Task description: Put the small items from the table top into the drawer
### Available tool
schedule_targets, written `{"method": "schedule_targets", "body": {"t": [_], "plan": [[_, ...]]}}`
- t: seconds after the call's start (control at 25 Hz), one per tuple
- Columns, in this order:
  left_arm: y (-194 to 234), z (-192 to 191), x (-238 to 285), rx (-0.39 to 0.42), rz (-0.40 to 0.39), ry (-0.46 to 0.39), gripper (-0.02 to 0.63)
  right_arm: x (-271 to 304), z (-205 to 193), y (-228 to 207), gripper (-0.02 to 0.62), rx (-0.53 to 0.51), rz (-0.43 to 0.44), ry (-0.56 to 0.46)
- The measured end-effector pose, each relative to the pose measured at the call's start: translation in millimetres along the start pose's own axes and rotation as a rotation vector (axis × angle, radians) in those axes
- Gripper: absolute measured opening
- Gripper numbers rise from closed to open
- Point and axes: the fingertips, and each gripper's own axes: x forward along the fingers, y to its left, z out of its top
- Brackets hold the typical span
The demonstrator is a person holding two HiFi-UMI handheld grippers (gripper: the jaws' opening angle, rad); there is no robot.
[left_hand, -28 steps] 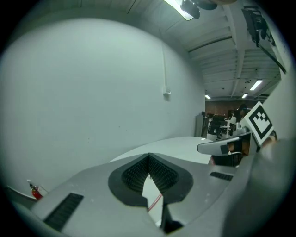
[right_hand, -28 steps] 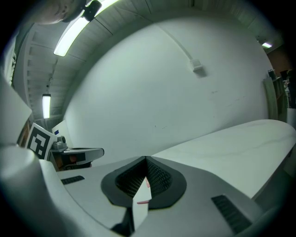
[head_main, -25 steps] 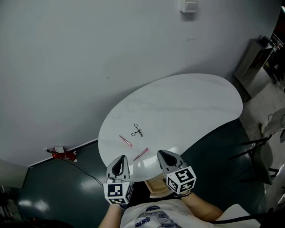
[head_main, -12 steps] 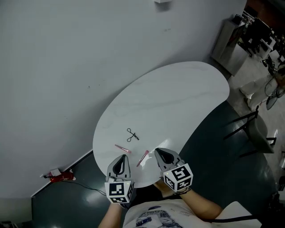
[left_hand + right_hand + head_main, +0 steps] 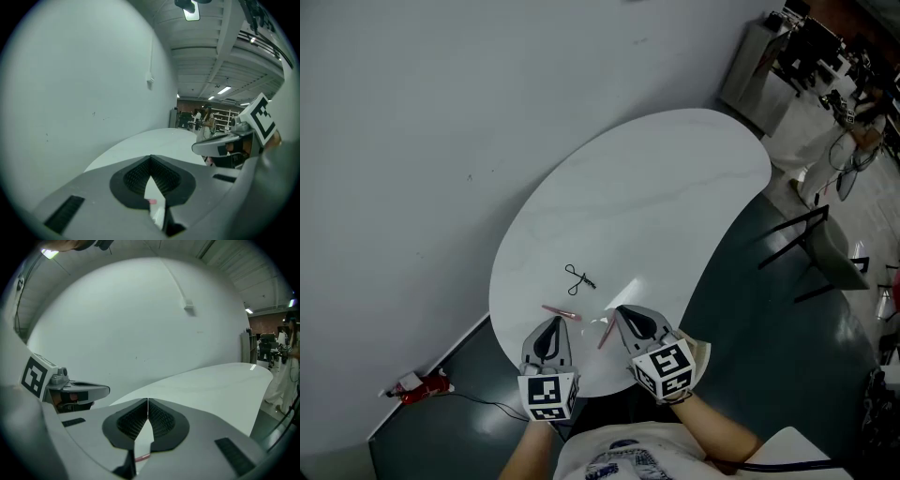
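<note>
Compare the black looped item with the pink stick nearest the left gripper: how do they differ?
The black looped item is dark and wiry with loops; the pink stick is straight and slim. The black looped item lies farther in on the table; the pink stick lies close ahead of the left gripper. Both are small and lie flat.

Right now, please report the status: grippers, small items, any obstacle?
Left gripper shut, empty; right gripper shut, empty. Two pink sticks and a black clip on the table, untouched. Drawer not in view. Nothing in the way.
</note>
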Motion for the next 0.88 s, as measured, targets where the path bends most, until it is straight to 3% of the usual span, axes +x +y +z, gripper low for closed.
{"method": "schedule_targets", "body": {"t": [0.2, 0.68, 0.88], "plan": [[14, -10, 8, 0.018, -0.038, 0.006, 0.02, 16, -6, -2, 0.021, 0.001, -0.062, 0.003], [35, -49, 37, 0.018, -0.081, 0.045, 0.02, 62, -47, -3, 0.026, 0.015, -0.069, 0.052], [38, -59, 47, 0.012, -0.095, 0.051, 0.02, 80, -62, -6, 0.107, 0.017, -0.065, 0.072]]}}
